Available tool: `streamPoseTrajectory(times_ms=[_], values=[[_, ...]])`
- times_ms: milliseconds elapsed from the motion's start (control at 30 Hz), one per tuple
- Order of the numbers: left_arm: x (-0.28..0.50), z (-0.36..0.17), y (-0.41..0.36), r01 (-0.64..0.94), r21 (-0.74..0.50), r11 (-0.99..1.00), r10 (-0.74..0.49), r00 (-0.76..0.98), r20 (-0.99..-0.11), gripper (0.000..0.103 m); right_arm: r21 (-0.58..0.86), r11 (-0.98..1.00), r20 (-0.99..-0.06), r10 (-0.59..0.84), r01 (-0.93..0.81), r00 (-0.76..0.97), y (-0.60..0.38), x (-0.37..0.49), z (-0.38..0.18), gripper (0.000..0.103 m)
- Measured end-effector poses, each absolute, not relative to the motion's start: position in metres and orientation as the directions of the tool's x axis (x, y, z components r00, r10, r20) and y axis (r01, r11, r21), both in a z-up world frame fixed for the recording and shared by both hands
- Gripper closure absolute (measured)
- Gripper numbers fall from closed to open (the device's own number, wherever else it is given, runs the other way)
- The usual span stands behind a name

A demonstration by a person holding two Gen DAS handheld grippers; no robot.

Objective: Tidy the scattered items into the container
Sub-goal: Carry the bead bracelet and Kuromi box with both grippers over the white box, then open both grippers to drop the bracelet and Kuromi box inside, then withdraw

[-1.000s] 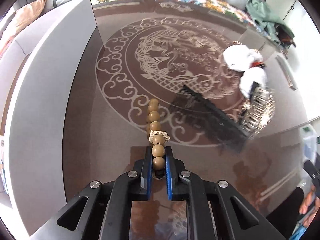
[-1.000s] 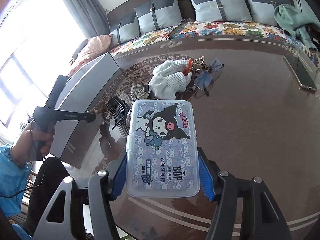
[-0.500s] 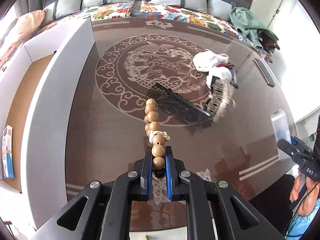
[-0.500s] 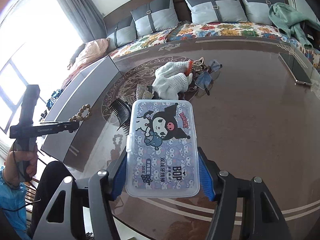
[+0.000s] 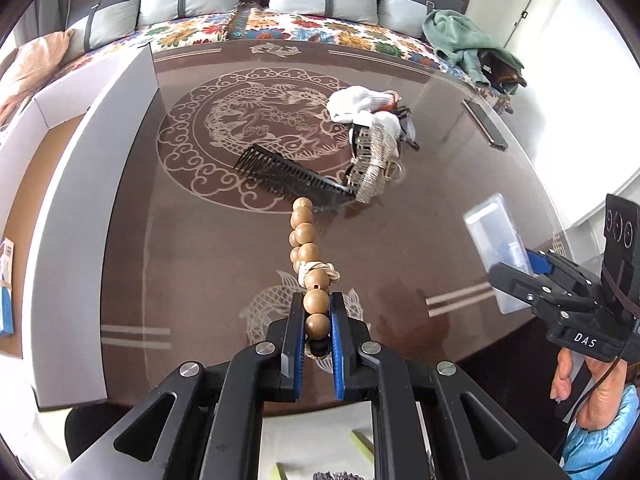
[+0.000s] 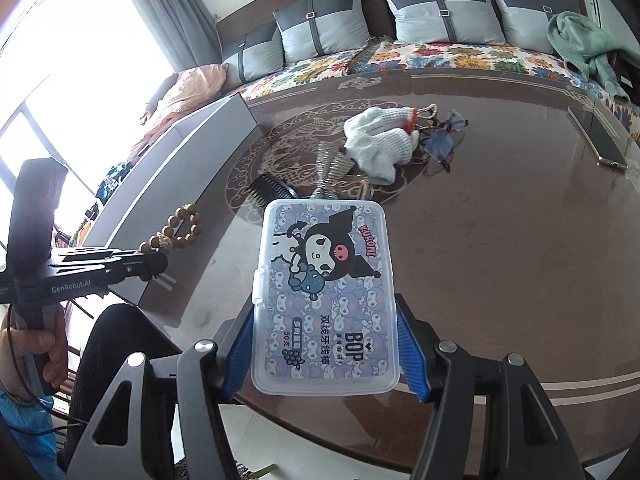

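Left wrist view: my left gripper (image 5: pixel 316 320) is clamped on the wooden bead bracelet (image 5: pixel 306 240), lifted above the table (image 5: pixel 200 260). My right gripper (image 6: pixel 326 344) is clamped on the floss pick box (image 6: pixel 326 300). Comb (image 5: pixel 288 170) and gloves (image 6: pixel 380 142) lie on the table beside the grey container (image 5: pixel 76 184).

A home living room is shown. A sofa (image 6: pixel 420 56) with a floral cover is set along the far wall, and grey cushions (image 6: pixel 320 20) are propped against its back. A glossy brown table (image 5: pixel 224 248) inlaid with a dragon medallion is placed before it. Curtains (image 6: pixel 160 8) are hung beside a bright window, and a green garment (image 5: pixel 460 40) is left on the sofa.
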State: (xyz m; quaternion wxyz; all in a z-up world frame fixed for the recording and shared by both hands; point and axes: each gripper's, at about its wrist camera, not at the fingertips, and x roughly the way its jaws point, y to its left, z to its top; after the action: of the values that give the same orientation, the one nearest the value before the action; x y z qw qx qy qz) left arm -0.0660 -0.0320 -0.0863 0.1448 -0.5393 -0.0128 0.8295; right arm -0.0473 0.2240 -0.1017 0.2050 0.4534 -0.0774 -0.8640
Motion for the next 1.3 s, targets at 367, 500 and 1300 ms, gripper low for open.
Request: streamPoseTrajectory(times_ms=[367, 500, 1300], values=[[-0.044, -0.077, -0.065, -0.179, -0.228, -0.957, 0.283, -0.401, -0.871, 0.092, 0.316, -0.890, -0.768, -0.443, 0.329, -0.462, 0.176, -0.030, -0.095, 0.041], [-0.043, -0.054, -0.100, -0.135, -0.244, -0.960, 0.279, -0.458, -0.844, 0.092, 0.309, -0.867, -0.749, -0.475, 0.391, -0.463, 0.141, -0.036, -0.073, 0.041], [-0.180, -0.037, -0.377, 0.185, -0.149, -0.971, 0.022, -0.555, -0.832, 0.092, 0.239, -0.668, -0.681, -0.632, 0.705, -0.368, -0.203, -0.241, -0.019, 0.041]])
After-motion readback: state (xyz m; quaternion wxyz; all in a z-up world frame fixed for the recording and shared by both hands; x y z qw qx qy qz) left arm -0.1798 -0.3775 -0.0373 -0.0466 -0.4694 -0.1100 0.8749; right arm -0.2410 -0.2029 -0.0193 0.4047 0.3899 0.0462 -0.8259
